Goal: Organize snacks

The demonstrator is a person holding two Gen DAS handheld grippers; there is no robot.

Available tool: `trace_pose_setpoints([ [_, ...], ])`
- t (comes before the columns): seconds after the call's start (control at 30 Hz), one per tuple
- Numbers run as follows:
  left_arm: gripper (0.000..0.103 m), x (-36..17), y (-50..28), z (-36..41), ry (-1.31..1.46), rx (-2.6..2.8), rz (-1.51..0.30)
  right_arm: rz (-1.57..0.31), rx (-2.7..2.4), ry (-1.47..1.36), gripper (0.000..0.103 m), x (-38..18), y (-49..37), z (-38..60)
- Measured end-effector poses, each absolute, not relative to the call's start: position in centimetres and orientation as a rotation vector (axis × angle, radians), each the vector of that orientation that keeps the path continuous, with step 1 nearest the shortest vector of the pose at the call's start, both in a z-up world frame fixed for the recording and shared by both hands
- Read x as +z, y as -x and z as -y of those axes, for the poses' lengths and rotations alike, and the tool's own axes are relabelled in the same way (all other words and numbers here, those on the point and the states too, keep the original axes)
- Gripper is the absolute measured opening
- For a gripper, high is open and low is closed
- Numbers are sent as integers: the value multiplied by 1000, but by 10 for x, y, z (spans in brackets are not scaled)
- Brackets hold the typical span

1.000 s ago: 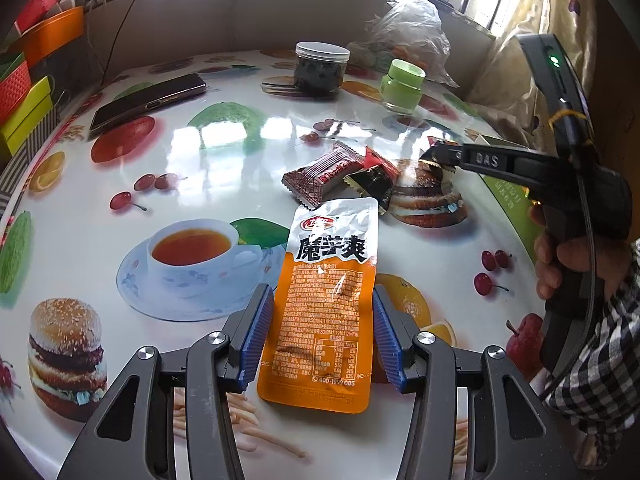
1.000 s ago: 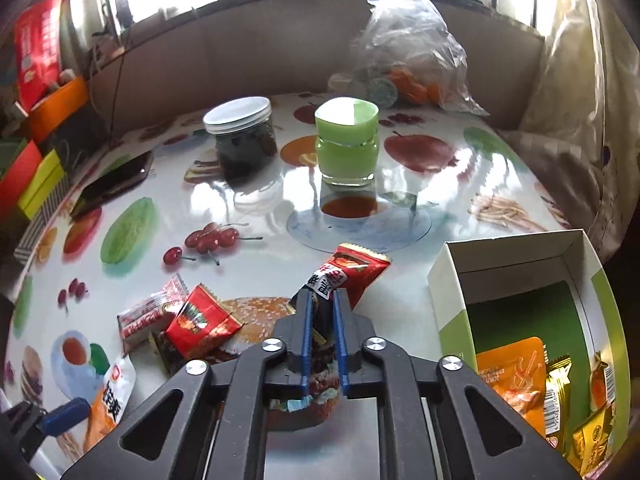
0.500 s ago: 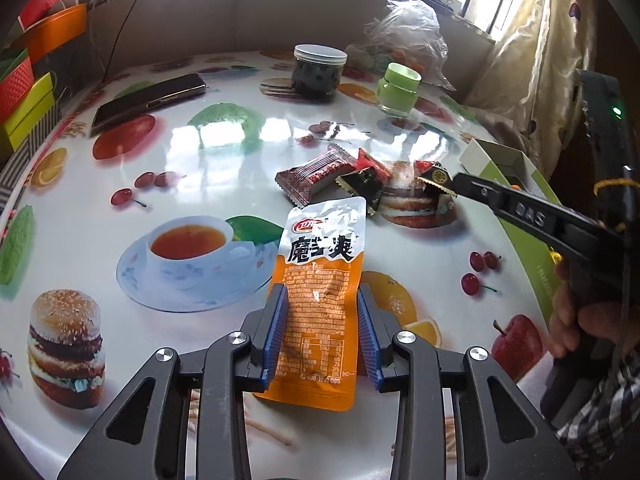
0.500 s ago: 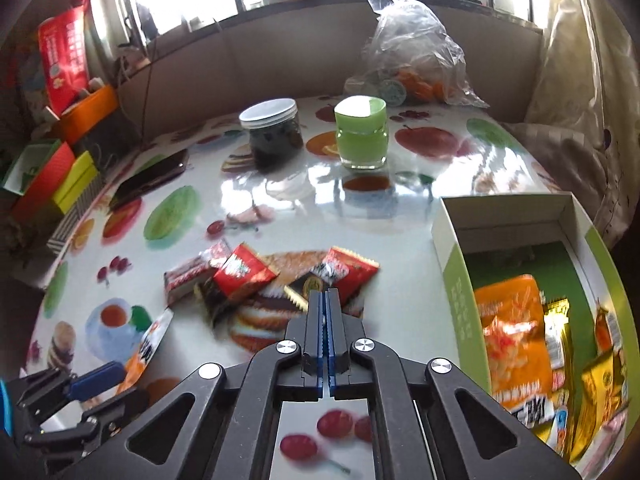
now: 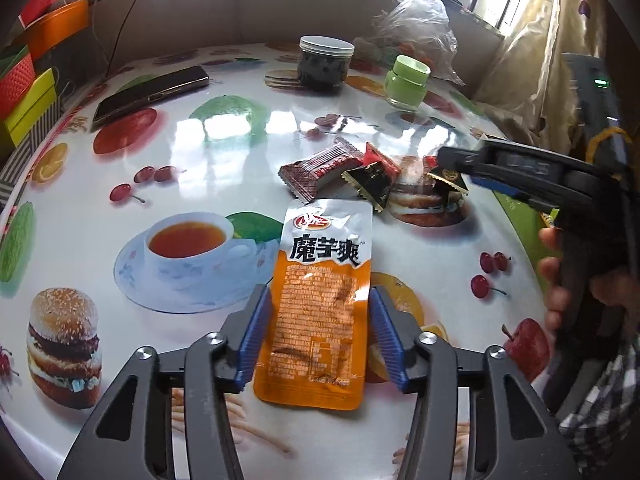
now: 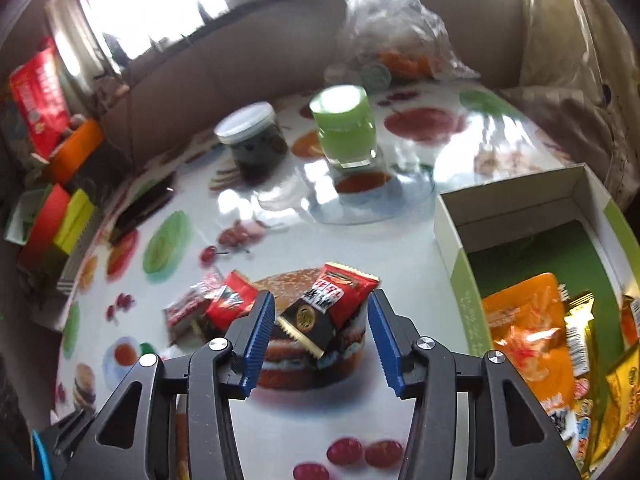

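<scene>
Opening both tools now: our right tool (image 6: 322, 330), shut a second ago, frames the black gold-edged packet (image 6: 306, 326); our left tool (image 5: 318, 330) brackets the orange foil pouch (image 5: 320, 304) at six o'clock, neither gripped.

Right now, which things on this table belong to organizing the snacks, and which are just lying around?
Part of the job:
- orange snack pouch
- brown wrapped bar
- black and gold packet
- red packet
- green box already holding snacks

Just lying about:
- phone
- dark jar
- green jar
- plastic bag
</scene>
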State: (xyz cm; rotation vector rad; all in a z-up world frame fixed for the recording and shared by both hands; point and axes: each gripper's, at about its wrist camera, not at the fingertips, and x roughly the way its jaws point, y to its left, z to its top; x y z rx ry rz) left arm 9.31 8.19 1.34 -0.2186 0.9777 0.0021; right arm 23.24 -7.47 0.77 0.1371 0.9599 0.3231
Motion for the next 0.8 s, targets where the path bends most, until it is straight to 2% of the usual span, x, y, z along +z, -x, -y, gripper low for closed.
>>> trace_pose_setpoints([
  [0.13, 54, 13, -94, -82, 214, 15, -975, -960, 318, -116, 46, 4, -238, 68],
  [0.23, 54, 13, -96, -81, 214, 22, -970, -964, 304, -60, 28, 3, -237, 63],
  [0.3, 54, 13, -96, -81, 213, 21, -968, -954, 306, -43, 27, 3, -235, 62],
  [0.33, 53, 13, -95, -82, 212, 22, -968, -954, 311, -47, 20, 3, -234, 63],
  [0.7, 48, 19, -91, -84, 222, 32, -955, -926, 363, -64, 20, 12, -210, 70],
  [0.73, 28, 20, -90, -83, 225, 27, -954, -924, 369, -68, 20, 14, -205, 72],
  [0.8, 25, 23, -89, -81, 211, 28, -948, -919, 372, -70, 20, 17, -198, 75],
])
